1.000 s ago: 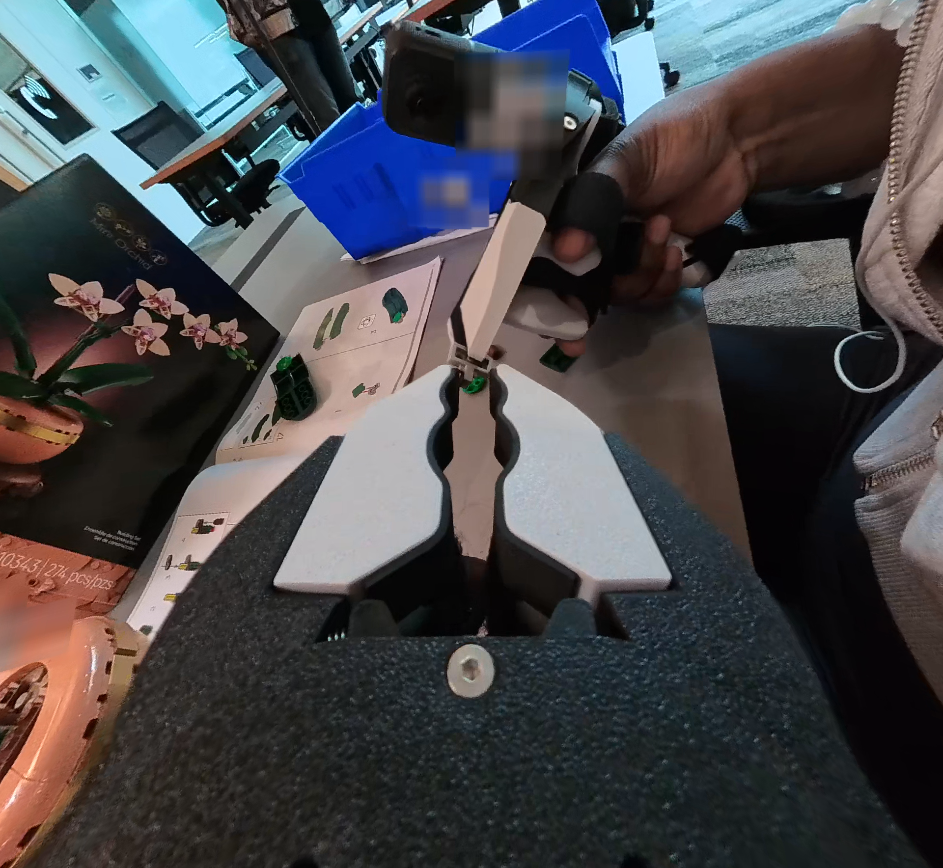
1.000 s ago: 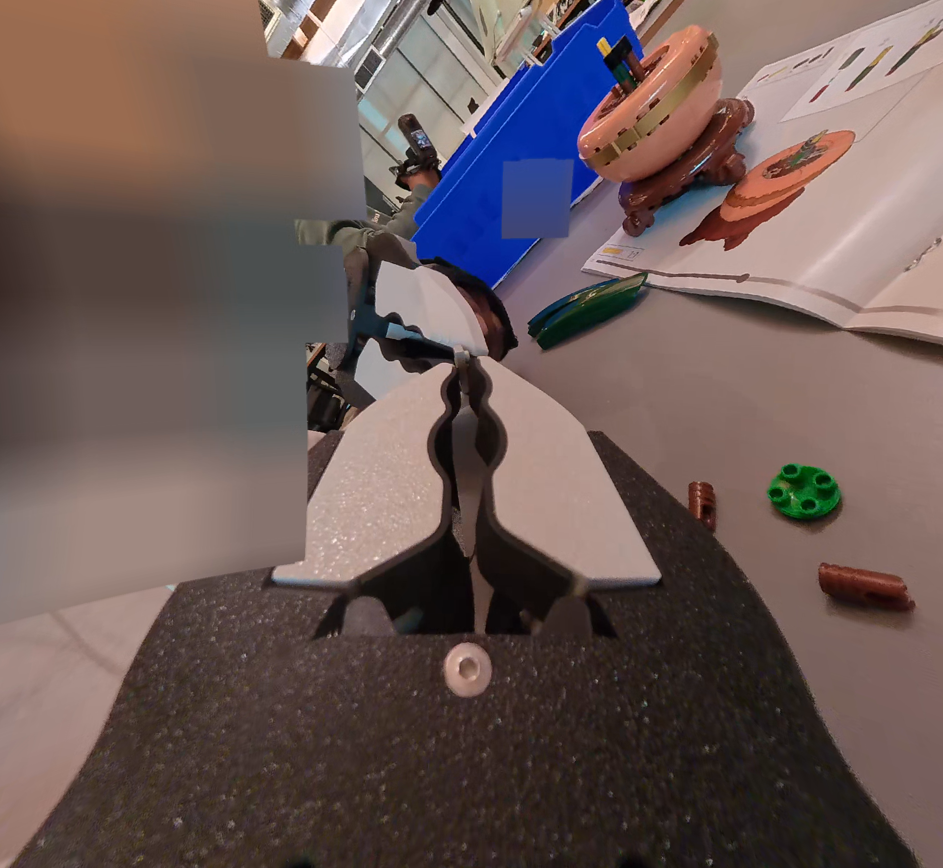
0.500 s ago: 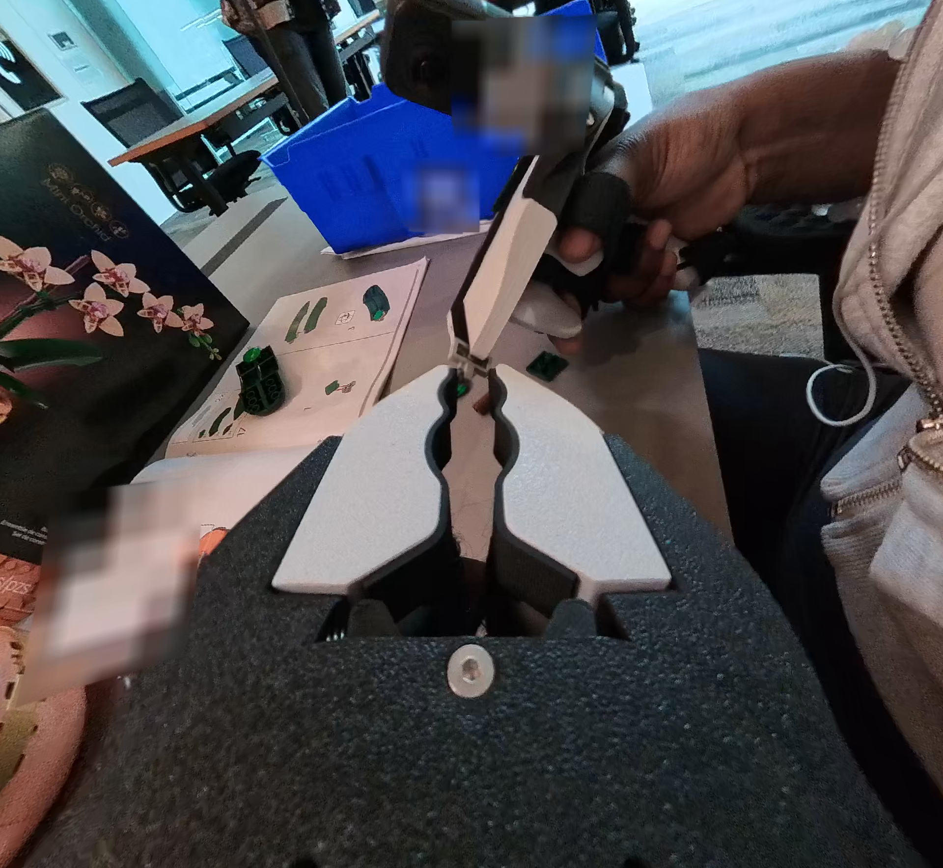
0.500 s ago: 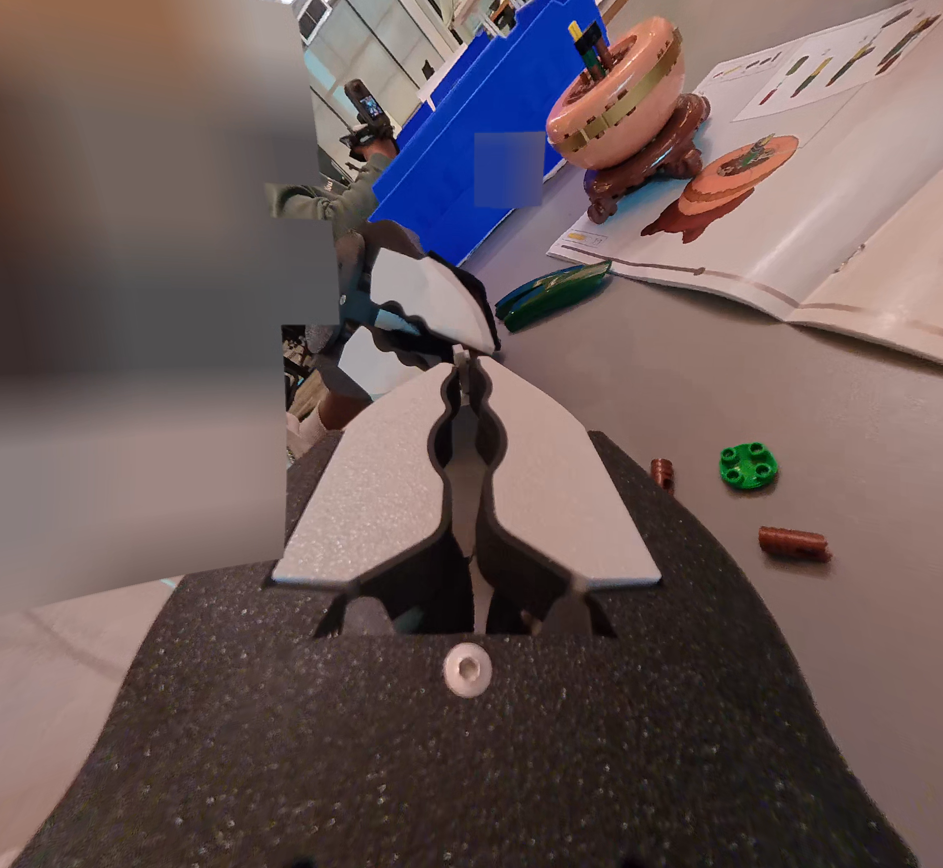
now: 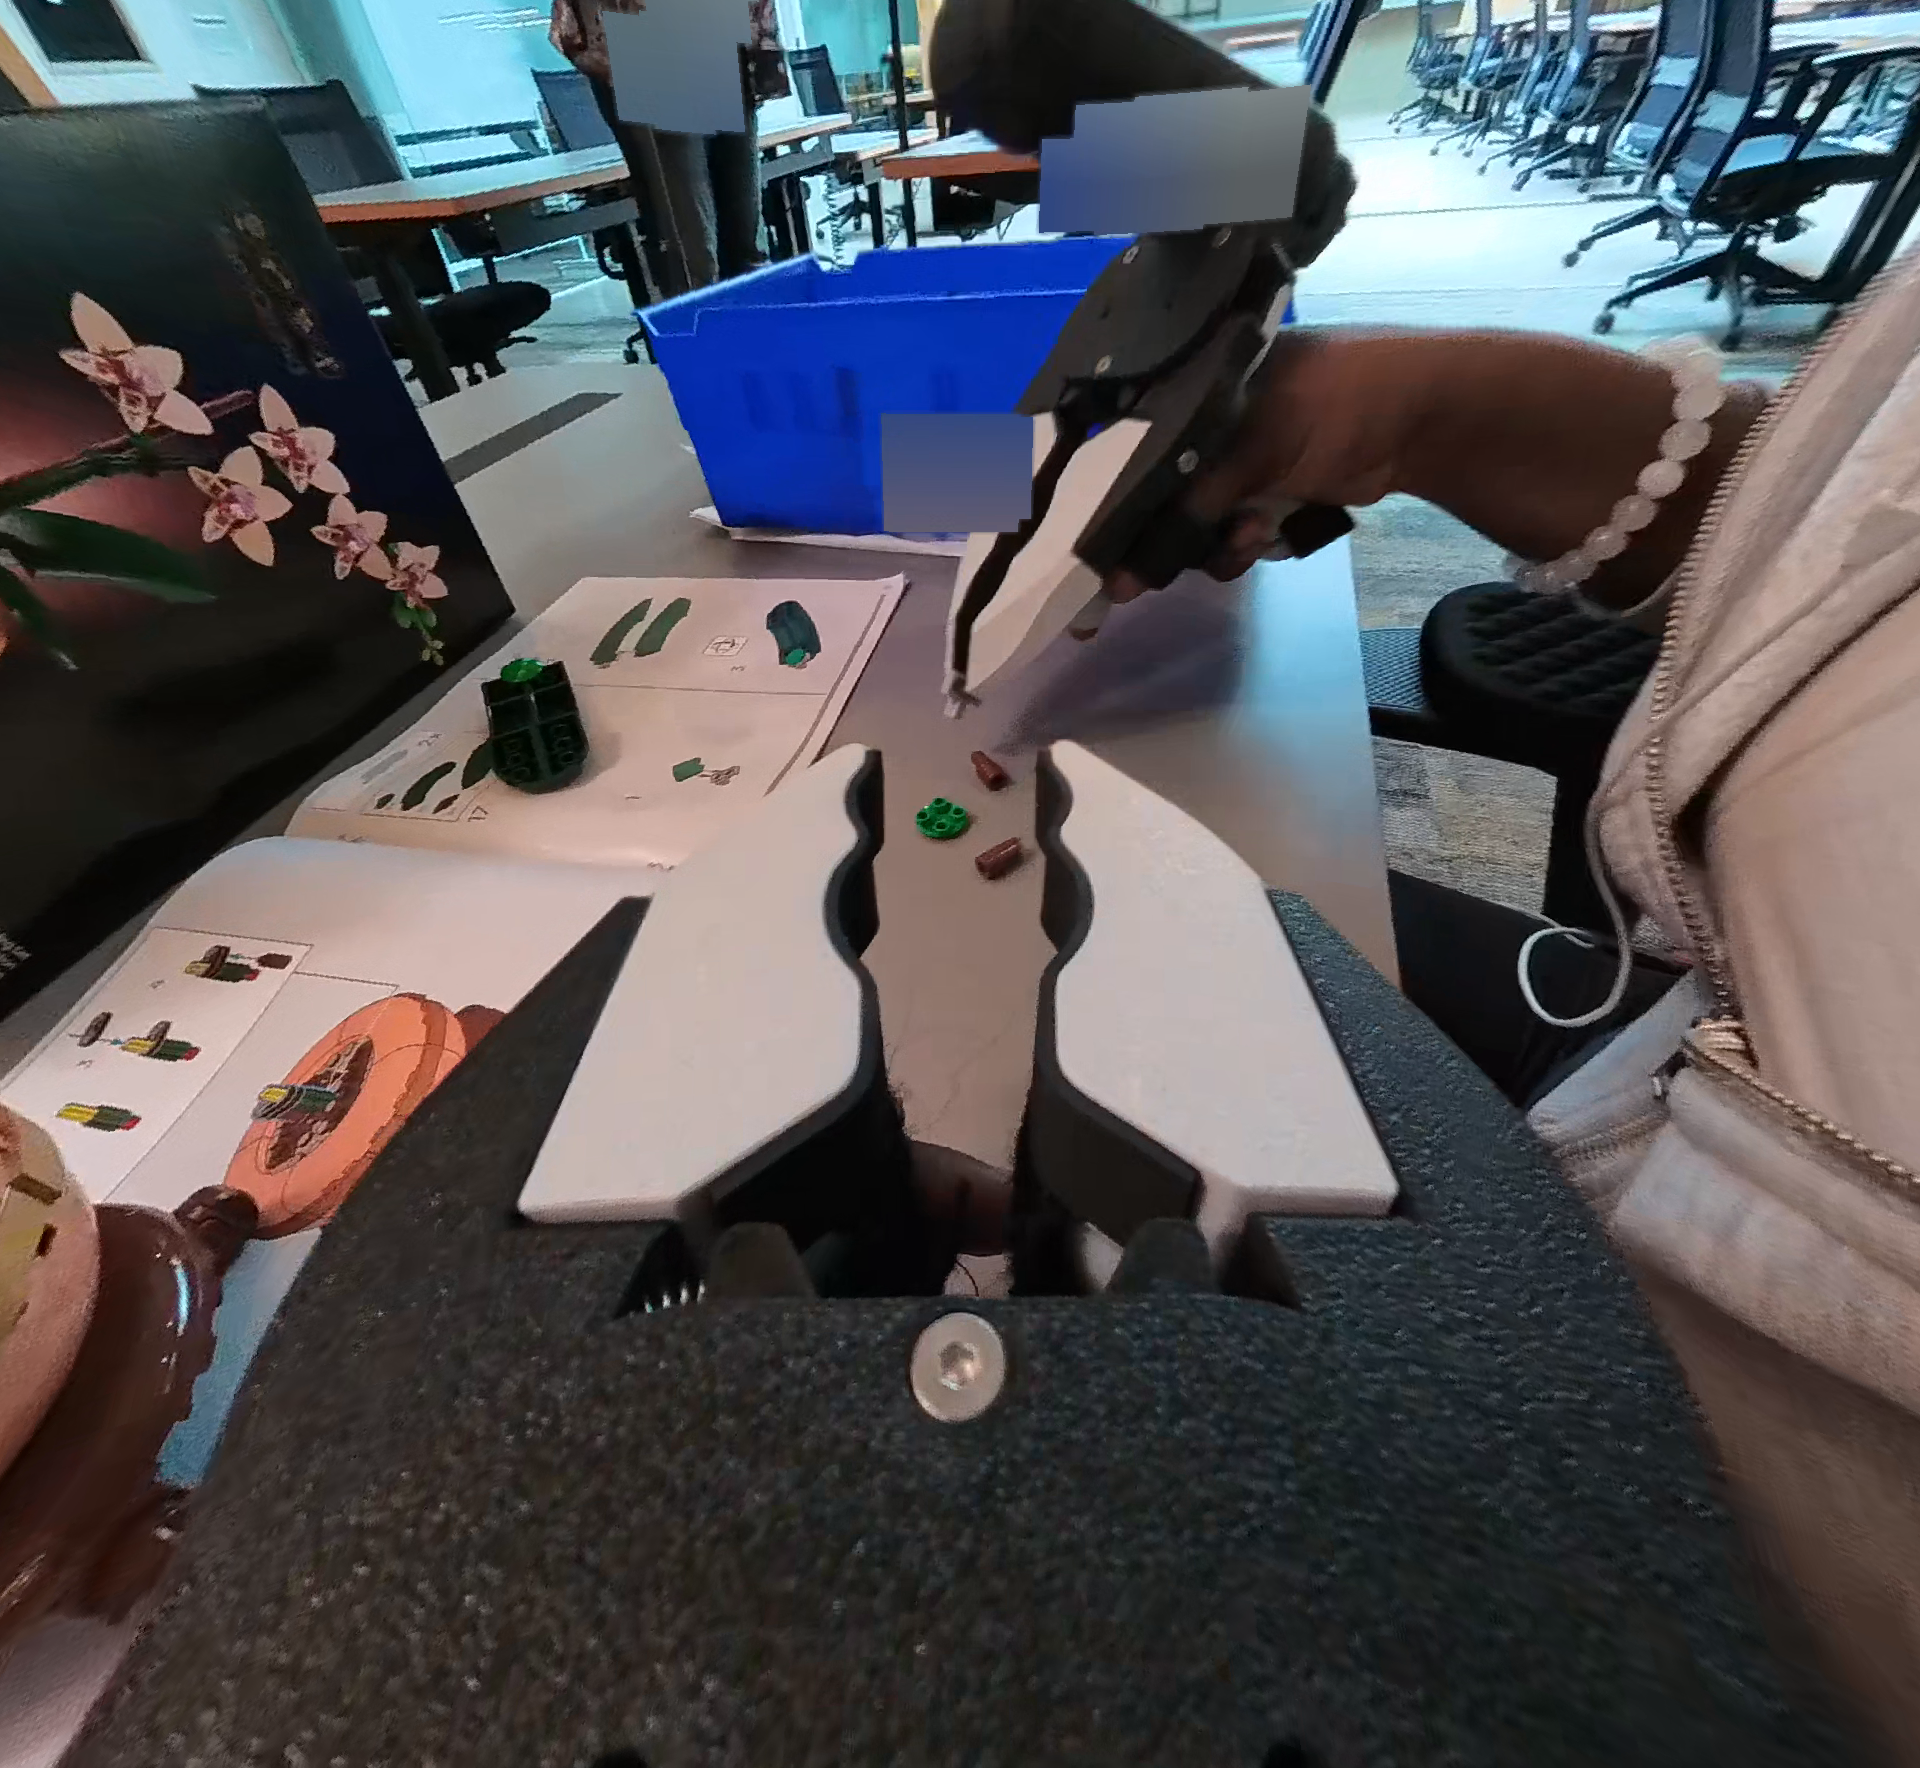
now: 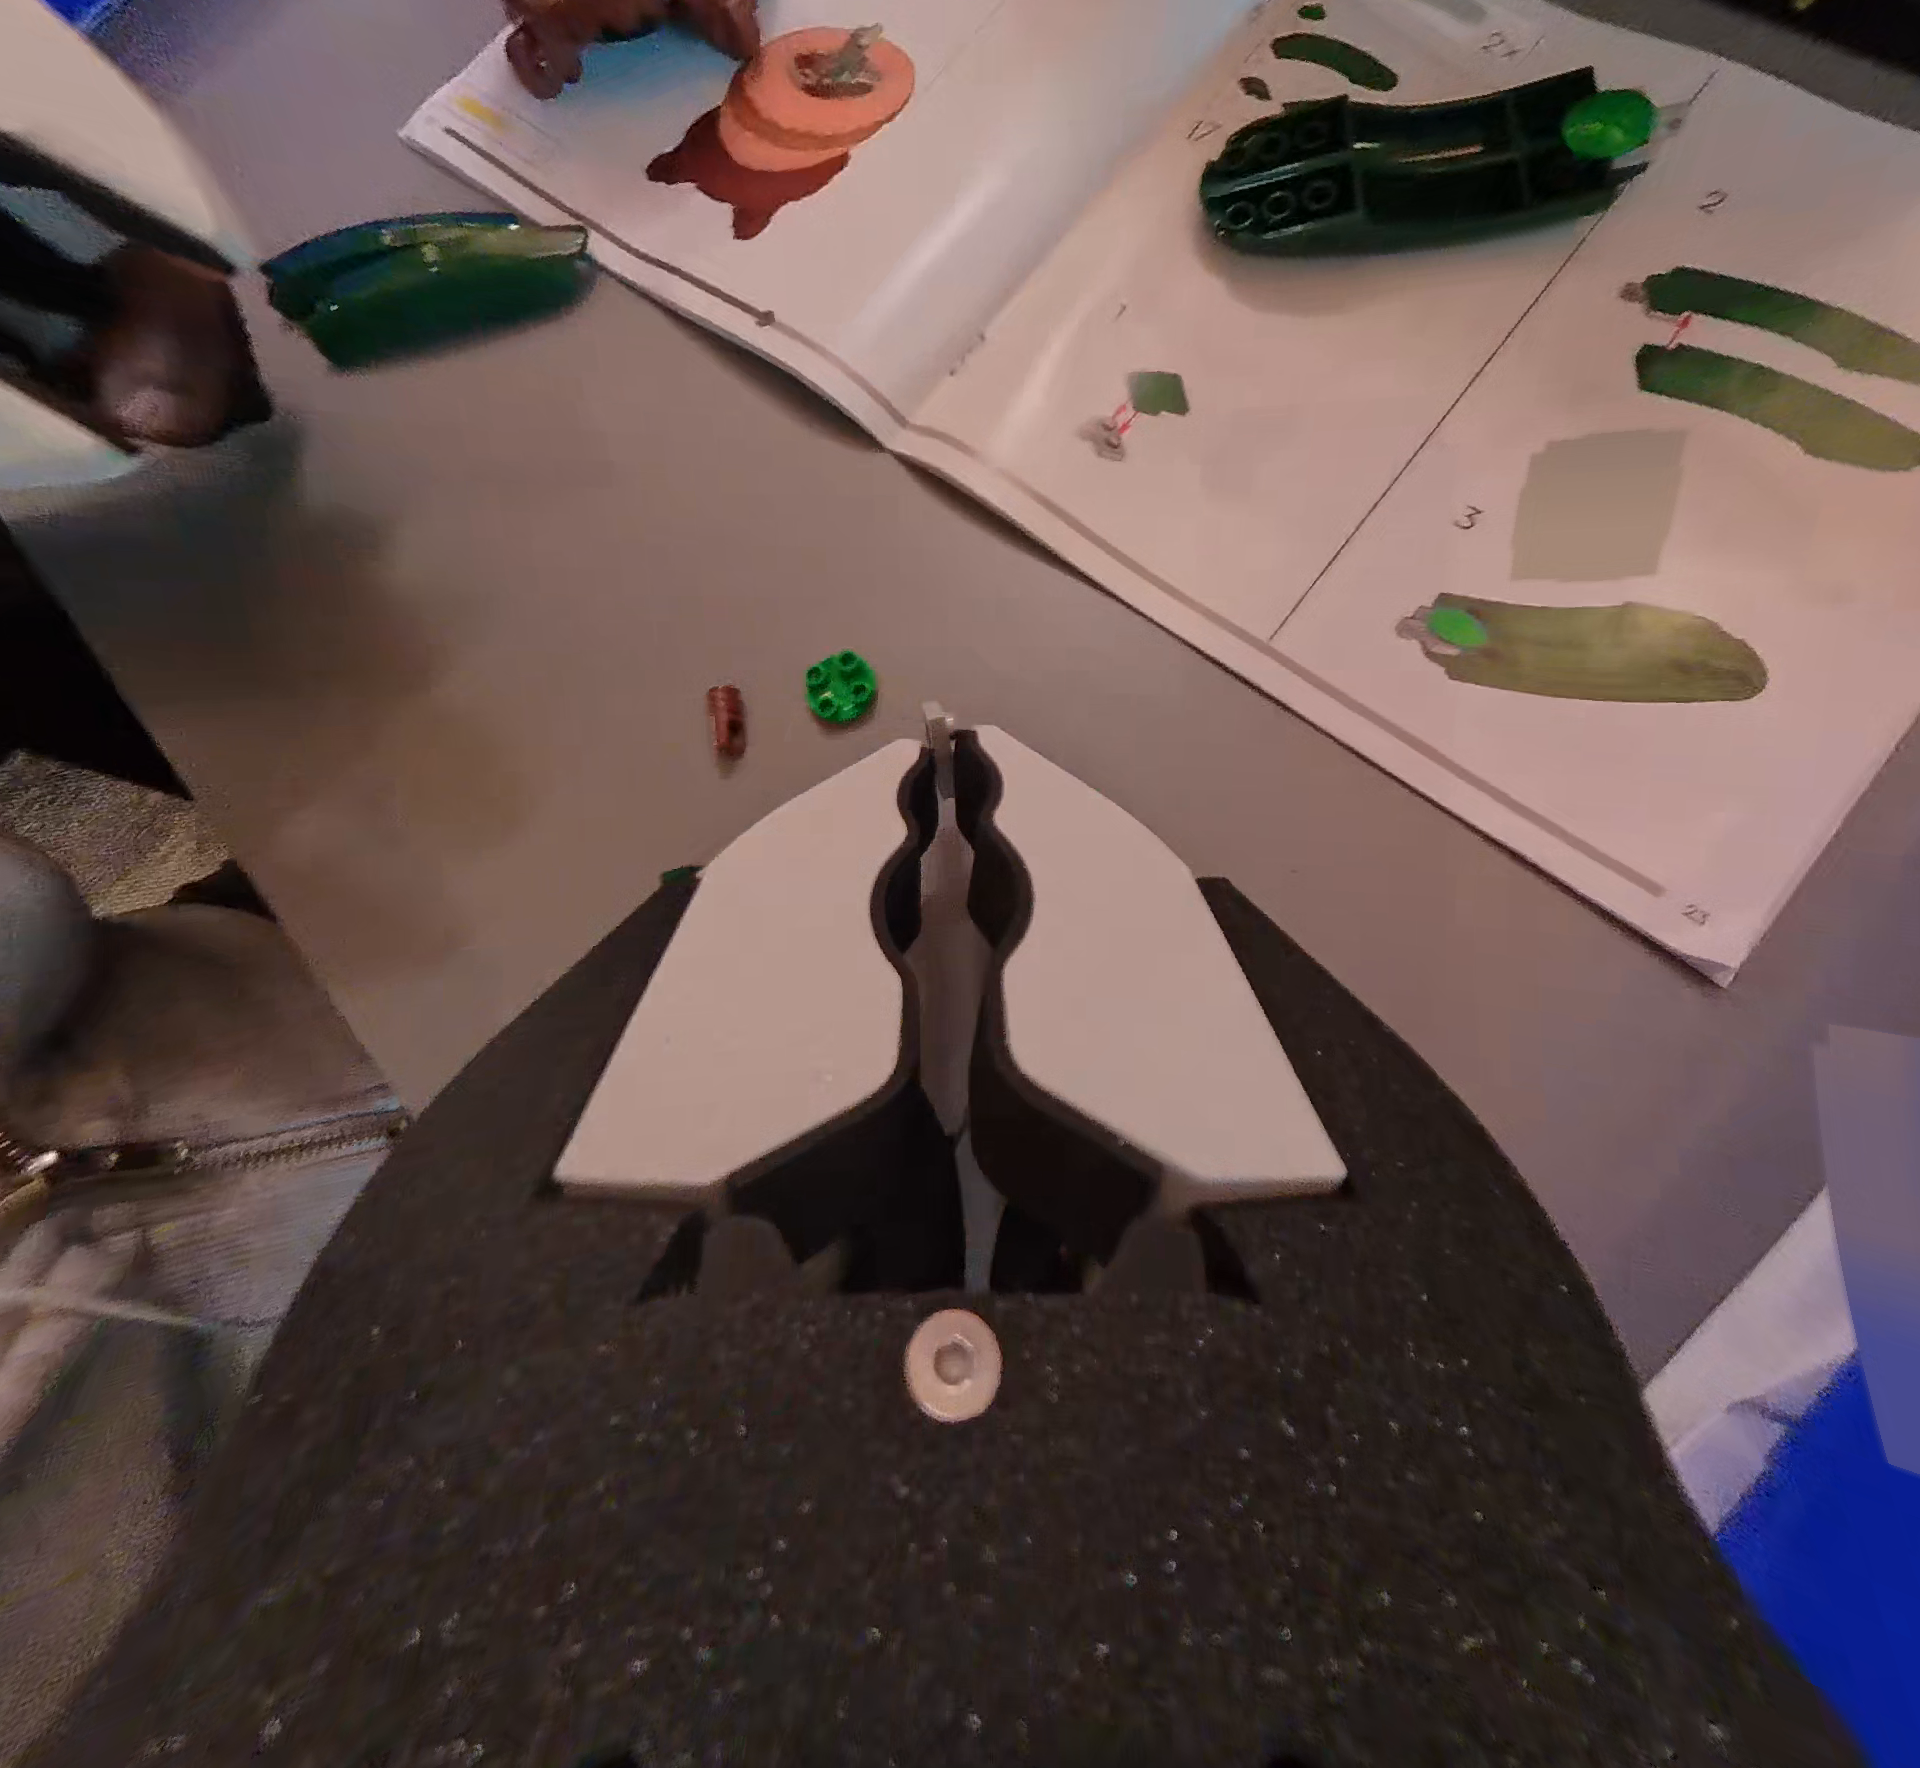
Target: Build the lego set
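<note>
Right wrist view: my right gripper [image 6: 943, 744] pinches a tiny grey piece [image 6: 938, 726] at the very tips, jaws nearly together, low over the tabletop [image 6: 582, 513]. Just beyond sits the round green stud plate [image 6: 841, 691], a brown peg [image 6: 728, 719] to its left. My left gripper [image 5: 961, 762] hangs parted and empty. Risk as I judge it: such a shallow grip could let the piece twist or pop free, and a nudge would scatter those loose parts.
</note>
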